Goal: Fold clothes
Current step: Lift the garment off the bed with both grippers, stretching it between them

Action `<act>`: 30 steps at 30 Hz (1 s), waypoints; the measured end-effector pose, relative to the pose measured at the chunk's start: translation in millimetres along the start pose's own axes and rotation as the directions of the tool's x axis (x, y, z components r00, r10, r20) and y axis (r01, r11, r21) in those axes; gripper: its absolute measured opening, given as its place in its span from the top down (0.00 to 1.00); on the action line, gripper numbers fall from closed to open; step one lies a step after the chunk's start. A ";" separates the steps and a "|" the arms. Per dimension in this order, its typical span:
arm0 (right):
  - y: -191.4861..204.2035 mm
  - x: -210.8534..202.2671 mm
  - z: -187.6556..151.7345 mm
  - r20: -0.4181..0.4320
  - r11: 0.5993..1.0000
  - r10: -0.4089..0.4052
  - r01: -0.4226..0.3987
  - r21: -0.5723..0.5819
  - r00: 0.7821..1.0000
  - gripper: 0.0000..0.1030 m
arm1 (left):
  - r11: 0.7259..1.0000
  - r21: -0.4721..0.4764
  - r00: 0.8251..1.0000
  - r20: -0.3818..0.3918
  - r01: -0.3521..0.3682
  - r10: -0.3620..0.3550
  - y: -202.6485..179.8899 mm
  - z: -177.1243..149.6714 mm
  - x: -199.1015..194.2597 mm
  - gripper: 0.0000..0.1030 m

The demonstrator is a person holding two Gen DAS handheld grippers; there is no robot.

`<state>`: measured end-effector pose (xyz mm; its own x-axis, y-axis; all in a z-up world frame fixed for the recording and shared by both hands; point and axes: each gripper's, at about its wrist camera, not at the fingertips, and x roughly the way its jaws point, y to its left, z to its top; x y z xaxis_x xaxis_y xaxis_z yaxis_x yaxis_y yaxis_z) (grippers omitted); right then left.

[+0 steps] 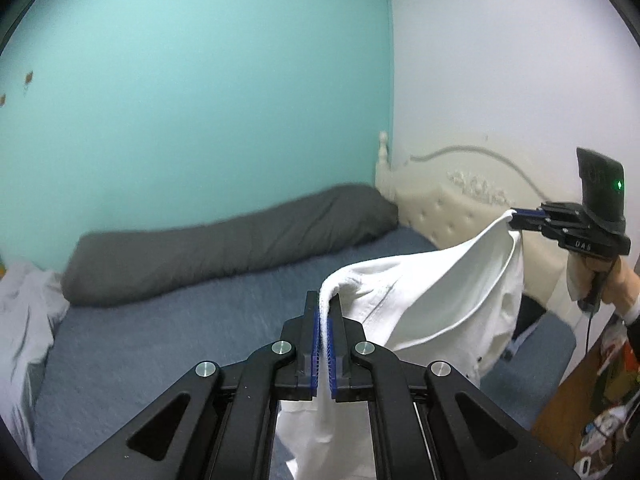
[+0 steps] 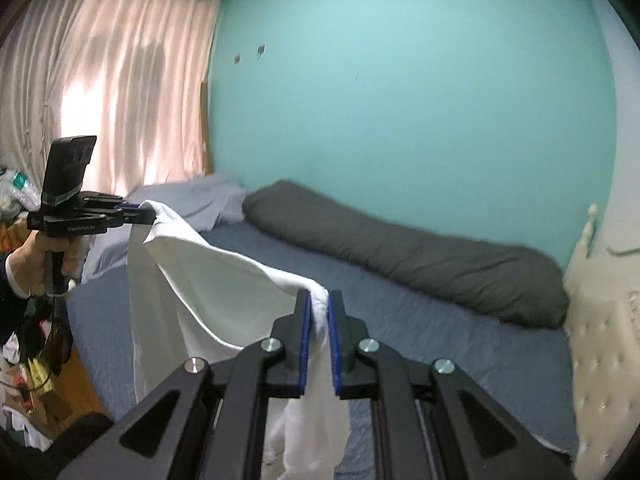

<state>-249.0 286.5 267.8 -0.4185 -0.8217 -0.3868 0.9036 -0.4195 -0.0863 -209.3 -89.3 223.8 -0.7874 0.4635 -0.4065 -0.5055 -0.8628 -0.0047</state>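
White garment: hanging in the air above the blue bed, stretching between both grippers. Left gripper, at 6 o'clock, is clamping one edge; right gripper, at 3 o'clock, is pinching another. Grey bolster is lying at 10 o'clock beside the teal wall.

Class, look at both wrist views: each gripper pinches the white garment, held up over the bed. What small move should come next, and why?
Probably lower both hands together to lay the white garment flat on the blue bed. The left gripper and right gripper each clamp a top corner, the cloth sags between them and hangs free, so it cannot be folded in the air.
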 end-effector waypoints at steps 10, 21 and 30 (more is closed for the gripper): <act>19.3 -71.8 85.1 0.101 0.997 -0.066 0.070 -0.034 0.993 0.93 | 1.000 0.017 0.994 0.111 0.004 -0.005 -21.6 70.9 -73.8 0.97; 26.3 -82.6 79.4 0.088 0.998 -0.050 0.054 -0.042 0.995 0.93 | 0.999 -0.012 0.996 0.079 0.044 -0.043 -32.0 50.2 -78.4 0.97; 28.8 -96.0 81.0 0.088 0.997 -0.033 0.038 -0.060 0.996 0.93 | 0.998 -0.035 0.994 0.094 0.059 -0.056 -34.8 48.6 -89.0 0.97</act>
<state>-190.2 322.0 376.8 -0.4545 -0.8381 -0.3018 0.8908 -0.4270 -0.1556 -138.8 -90.8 304.5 -0.7875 0.5278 -0.3182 -0.5387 -0.8403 -0.0604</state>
